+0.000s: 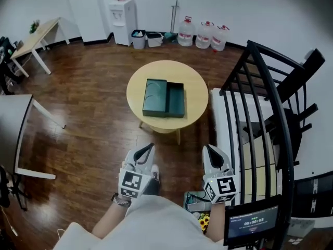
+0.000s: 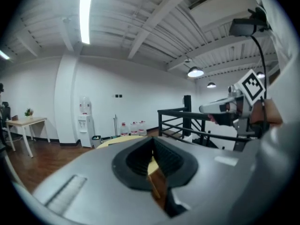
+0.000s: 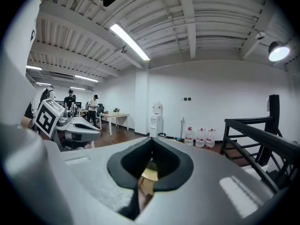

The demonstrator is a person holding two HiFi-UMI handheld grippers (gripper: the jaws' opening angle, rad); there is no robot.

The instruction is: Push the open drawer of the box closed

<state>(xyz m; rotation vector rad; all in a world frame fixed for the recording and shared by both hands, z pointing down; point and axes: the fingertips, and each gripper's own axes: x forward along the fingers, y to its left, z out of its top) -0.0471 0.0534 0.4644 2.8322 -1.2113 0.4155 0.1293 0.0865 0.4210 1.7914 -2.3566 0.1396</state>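
While both pairs of tongs hang low in front of the person, well short of the counter [image 1: 156,73], the dark green box [image 1: 155,97] lies near the middle of that round, pale wooden top. Its drawer [image 1: 176,100] stands pulled out to the right of the box in the head view, an open tray of the same green with its inside showing. The drawer's outer end lies near the counter's right edge.

The left tongs [image 1: 151,146] are closed, jaw tips together, with nothing held between them. They point forward and slightly down toward the counter. The right tongs [image 1: 206,147] are closed in the same way and also grip nothing. The two sit side by side but apart, each with its marker cube toward the person. Neither touches the box, the drawer or the counter, and brown wooden floor [image 1: 93,113] lies between them and the counter's foot.

In each gripper view, a sliver of the yellow counter shows past the closed jaws, and the other pair of tongs shows off to the side.

A black railing [image 1: 260,113] runs along the right of the counter. Against the far white wall stand a water dispenser [image 1: 124,14] and three water bottles [image 1: 204,34]. In the right gripper view, a few people [image 3: 93,108] stand by a desk far off at the left.
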